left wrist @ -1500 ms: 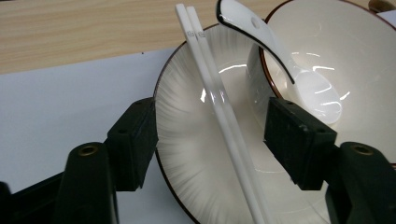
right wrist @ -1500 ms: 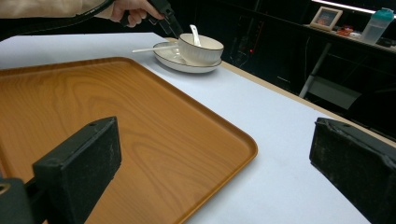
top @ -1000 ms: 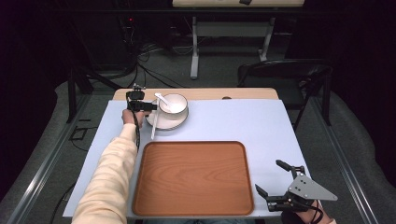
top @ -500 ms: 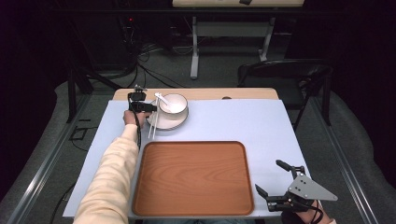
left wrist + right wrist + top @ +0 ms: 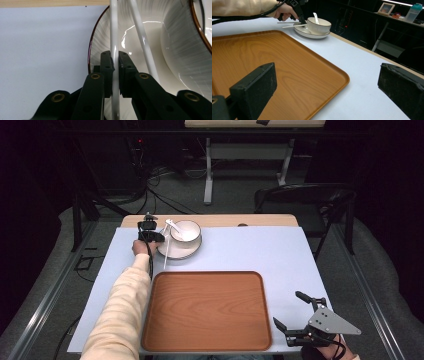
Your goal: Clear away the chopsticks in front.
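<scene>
The left tool (image 5: 114, 67) has just been closing, and its two black jaws now pinch one thin white chopstick (image 5: 114, 30) between the pads. That points to the start of a pick-up: the stick is gripped but still lies across the plate's rim, not yet lifted. A second white chopstick (image 5: 142, 40) lies just beside it, slanting away to the right, free of the jaws.

Both sticks rest on a round white ceramic plate with a dark rim (image 5: 167, 251) near the far left corner of the bench (image 5: 260, 250). On that plate stands one white ceramic bowl with a brown rim (image 5: 186, 232), and a white spoon (image 5: 315, 18) leans inside it.

Nearer the person lies one rectangular brown wooden tray (image 5: 207, 310), bare, probably where the tableware is to go.

The right tool (image 5: 299, 320) hangs at the near right corner, jaws spread wide and grasping nothing.

Count: two chopsticks, one plate, one bowl, one spoon, one tray.
</scene>
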A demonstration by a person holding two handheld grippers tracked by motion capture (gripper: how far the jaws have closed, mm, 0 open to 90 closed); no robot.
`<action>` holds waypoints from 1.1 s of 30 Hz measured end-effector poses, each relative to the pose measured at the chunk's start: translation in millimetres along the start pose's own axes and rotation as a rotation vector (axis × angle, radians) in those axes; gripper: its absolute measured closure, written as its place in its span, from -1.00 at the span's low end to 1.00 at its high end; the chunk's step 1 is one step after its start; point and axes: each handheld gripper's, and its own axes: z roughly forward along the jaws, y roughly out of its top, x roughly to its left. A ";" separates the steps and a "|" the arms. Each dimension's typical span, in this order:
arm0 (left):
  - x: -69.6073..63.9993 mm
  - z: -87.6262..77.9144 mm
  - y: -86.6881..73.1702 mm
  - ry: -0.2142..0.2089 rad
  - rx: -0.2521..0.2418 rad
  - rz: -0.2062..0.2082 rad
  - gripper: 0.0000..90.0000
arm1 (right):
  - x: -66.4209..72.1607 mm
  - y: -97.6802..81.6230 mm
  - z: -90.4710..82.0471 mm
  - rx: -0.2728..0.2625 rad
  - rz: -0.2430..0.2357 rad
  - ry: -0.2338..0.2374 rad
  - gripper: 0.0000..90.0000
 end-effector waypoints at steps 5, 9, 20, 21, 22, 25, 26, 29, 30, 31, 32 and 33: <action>2.4 -5.4 0.3 0.006 -0.013 -0.010 0.87 | -0.1 -0.1 -0.2 -0.002 0.000 0.001 -0.96; 6.1 -14.5 0.9 -0.003 -0.039 -0.032 0.87 | 0.0 -0.1 -0.2 -0.001 0.000 0.001 -0.96; 11.4 -55.3 2.7 -0.032 -0.096 -0.058 0.87 | -0.1 -0.1 -0.5 -0.005 0.001 0.000 -0.96; 9.9 -61.3 2.5 -0.037 -0.106 -0.061 0.87 | -0.1 -0.1 -0.5 -0.005 0.001 0.000 -0.96; 8.6 -66.2 2.1 -0.044 -0.111 -0.060 0.87 | -0.3 -0.2 -0.5 -0.007 0.002 -0.001 -0.96; 3.6 -81.5 -0.3 -0.069 -0.133 -0.059 0.87 | -0.4 -0.4 -1.0 -0.012 0.005 -0.002 -0.96; 1.7 -85.3 -1.4 -0.072 -0.137 -0.052 0.87 | -0.7 -0.5 -1.3 -0.016 0.006 -0.006 -0.96; -8.3 -99.0 -9.8 -0.089 -0.155 -0.026 0.87 | -1.1 -0.6 -2.1 -0.016 0.016 -0.016 -0.96; -10.4 -101.8 -12.2 -0.095 -0.153 -0.021 0.87 | -1.3 -0.6 -2.6 -0.019 0.016 -0.018 -0.96; -13.8 -105.9 -16.7 -0.100 -0.157 -0.011 0.87 | -1.4 -0.7 -2.8 -0.021 0.018 -0.020 -0.96; -15.7 -108.3 -19.5 -0.102 -0.158 -0.004 0.87 | -1.4 -0.8 -3.1 -0.023 0.021 -0.026 -0.96; -18.7 -112.0 -24.5 -0.107 -0.159 0.004 0.87 | -1.6 -0.9 -3.2 -0.024 0.025 -0.029 -0.96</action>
